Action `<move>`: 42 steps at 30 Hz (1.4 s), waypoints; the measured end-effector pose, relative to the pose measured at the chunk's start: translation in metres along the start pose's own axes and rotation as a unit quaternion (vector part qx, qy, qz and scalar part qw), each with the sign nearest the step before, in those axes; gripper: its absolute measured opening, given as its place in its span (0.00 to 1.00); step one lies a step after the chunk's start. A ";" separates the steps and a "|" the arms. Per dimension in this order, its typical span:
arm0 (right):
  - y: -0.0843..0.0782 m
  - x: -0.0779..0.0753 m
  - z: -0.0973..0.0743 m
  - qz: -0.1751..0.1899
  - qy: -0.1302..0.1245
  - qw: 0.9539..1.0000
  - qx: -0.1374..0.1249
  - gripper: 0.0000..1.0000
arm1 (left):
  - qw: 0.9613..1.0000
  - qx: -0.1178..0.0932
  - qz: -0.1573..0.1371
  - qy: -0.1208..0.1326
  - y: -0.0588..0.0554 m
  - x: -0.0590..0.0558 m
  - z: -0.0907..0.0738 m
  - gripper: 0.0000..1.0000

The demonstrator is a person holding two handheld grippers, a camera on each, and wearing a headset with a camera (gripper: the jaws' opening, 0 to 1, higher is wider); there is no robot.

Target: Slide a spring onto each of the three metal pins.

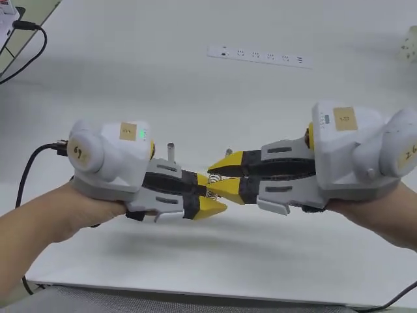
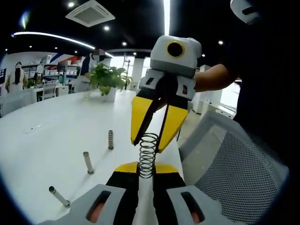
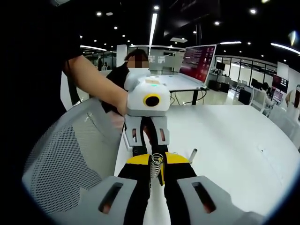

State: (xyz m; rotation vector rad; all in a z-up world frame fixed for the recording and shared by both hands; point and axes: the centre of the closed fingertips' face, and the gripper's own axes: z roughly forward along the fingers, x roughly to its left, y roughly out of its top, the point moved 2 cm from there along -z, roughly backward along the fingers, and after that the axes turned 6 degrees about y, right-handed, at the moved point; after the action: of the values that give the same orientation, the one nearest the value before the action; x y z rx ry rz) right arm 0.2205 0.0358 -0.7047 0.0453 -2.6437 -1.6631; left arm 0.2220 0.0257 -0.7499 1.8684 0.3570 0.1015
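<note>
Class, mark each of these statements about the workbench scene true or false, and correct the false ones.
1. A spring reaches from the left gripper to the right gripper, up off the table. True.
2. The left gripper's jaws are wide open and empty. False: they are closed on the spring's near end.
3. All three pins carry springs. False: the far pin appears to carry one; the middle pin and near pin are bare.
4. The pins lie flat. False: they stand upright on the table.
5. A power strip lies beyond the grippers. True.
</note>
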 end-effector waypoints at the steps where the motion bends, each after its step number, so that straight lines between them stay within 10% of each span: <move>1: 0.000 0.000 0.000 0.000 0.000 1.000 -0.001 0.07 | 1.000 -0.001 0.000 0.000 0.000 0.000 0.000 0.02; 42: 0.006 -0.008 -0.011 -0.023 -0.019 1.000 0.000 0.07 | 1.000 -0.006 -0.003 0.013 0.008 0.005 0.002 0.03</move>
State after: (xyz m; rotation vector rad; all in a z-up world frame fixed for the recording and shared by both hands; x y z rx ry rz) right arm 0.2285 0.0284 -0.6948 0.0751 -2.6904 -1.6931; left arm 0.2290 0.0231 -0.7431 1.8564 0.3787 0.1227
